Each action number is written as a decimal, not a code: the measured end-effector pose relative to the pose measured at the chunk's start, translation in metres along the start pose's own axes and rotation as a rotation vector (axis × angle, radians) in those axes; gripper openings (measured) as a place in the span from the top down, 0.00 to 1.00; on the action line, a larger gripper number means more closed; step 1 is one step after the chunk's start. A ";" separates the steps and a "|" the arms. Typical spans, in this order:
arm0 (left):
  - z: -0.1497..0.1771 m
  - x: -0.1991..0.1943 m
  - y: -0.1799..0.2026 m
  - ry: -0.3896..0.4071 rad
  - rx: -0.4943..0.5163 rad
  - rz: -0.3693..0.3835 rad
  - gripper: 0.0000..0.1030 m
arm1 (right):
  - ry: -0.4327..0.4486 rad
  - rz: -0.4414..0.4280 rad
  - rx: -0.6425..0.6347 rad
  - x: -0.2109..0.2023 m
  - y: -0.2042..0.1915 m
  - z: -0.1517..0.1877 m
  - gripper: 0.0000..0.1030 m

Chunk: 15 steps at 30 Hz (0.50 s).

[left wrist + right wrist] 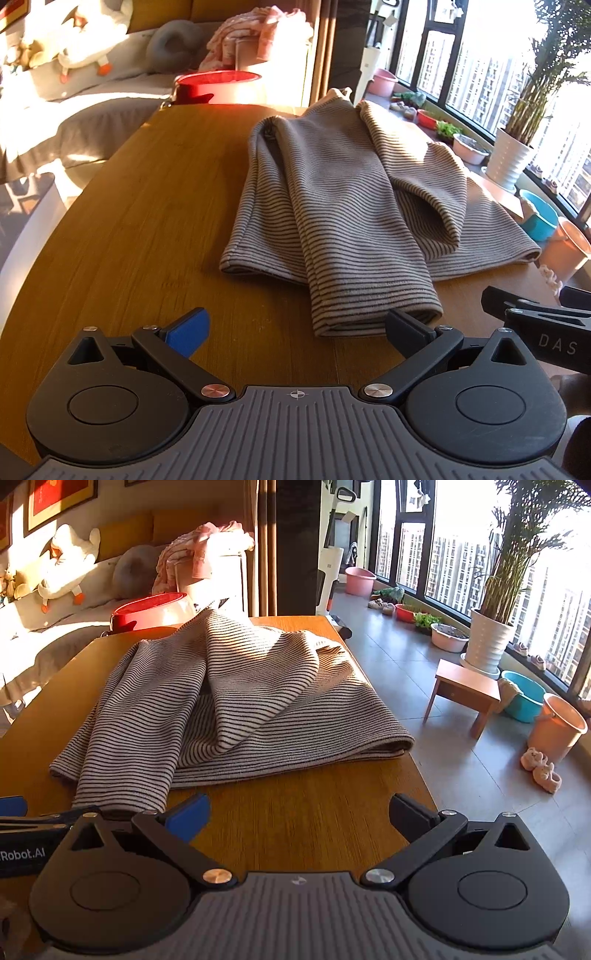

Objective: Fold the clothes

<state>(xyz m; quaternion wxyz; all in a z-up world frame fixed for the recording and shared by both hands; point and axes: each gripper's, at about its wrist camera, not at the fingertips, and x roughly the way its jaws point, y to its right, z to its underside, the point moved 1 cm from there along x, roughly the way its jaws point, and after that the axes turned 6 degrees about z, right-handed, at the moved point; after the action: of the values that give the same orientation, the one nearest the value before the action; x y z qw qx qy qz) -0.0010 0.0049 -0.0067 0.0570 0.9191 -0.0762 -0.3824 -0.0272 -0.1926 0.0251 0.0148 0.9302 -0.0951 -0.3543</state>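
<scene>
Two grippers were seen low in their own views, each with its jaws spread wide and nothing between them. The left gripper (297,332) was held over the near edge of the wooden surface (147,206), its black finger (406,330) just beside the nearest cuff of the striped garment (343,206). The right gripper (299,814) was placed at the lower middle of the right wrist view, above bare wood, with the garment's hem lying just ahead of it.

The striped garment, beige with thin dark lines, was spread across the middle of the surface, partly folded, with one sleeve (369,266) laid down towards the lower centre of the left wrist frame and another fold draped over the body at centre right. In the right wrist view its far part was lit by sunlight.

Beyond the surface, at the upper centre of the left wrist frame, a red basin (218,86) was seen. A plush duck (66,565) was lying on a sofa at the upper left of the right wrist frame. A small wooden stool (465,694), a blue tub (524,698) and a potted palm (491,638) were standing on the tiled floor at the right.
</scene>
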 end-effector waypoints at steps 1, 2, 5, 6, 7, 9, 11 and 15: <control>0.000 -0.001 0.000 0.003 0.002 0.000 0.00 | 0.001 -0.005 -0.001 -0.001 0.000 -0.001 0.00; 0.000 -0.001 0.000 0.006 0.004 -0.001 0.00 | 0.005 -0.008 -0.004 -0.003 -0.005 0.002 0.00; 0.000 -0.002 0.001 0.007 0.009 -0.003 0.00 | 0.007 -0.007 -0.003 -0.004 -0.008 0.003 0.00; 0.000 -0.002 0.001 0.006 0.013 -0.003 0.00 | 0.005 -0.007 -0.001 -0.004 -0.009 0.003 0.00; 0.000 -0.002 0.001 0.005 0.012 -0.004 0.00 | 0.004 -0.007 0.005 -0.003 -0.009 0.003 0.00; 0.000 -0.002 0.000 0.004 0.010 -0.007 0.00 | 0.008 -0.006 0.014 -0.002 -0.011 0.004 0.00; 0.000 -0.002 0.000 0.004 0.007 -0.011 0.00 | 0.008 -0.008 0.004 -0.001 -0.015 0.005 0.00; 0.000 -0.003 -0.003 0.008 -0.002 -0.014 0.00 | -0.006 -0.009 -0.009 0.001 -0.020 0.008 0.00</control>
<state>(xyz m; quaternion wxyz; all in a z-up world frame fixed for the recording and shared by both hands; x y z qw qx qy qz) -0.0023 0.0082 -0.0050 0.0555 0.9211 -0.0694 -0.3792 -0.0283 -0.1729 0.0169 0.0172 0.9295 -0.0892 -0.3574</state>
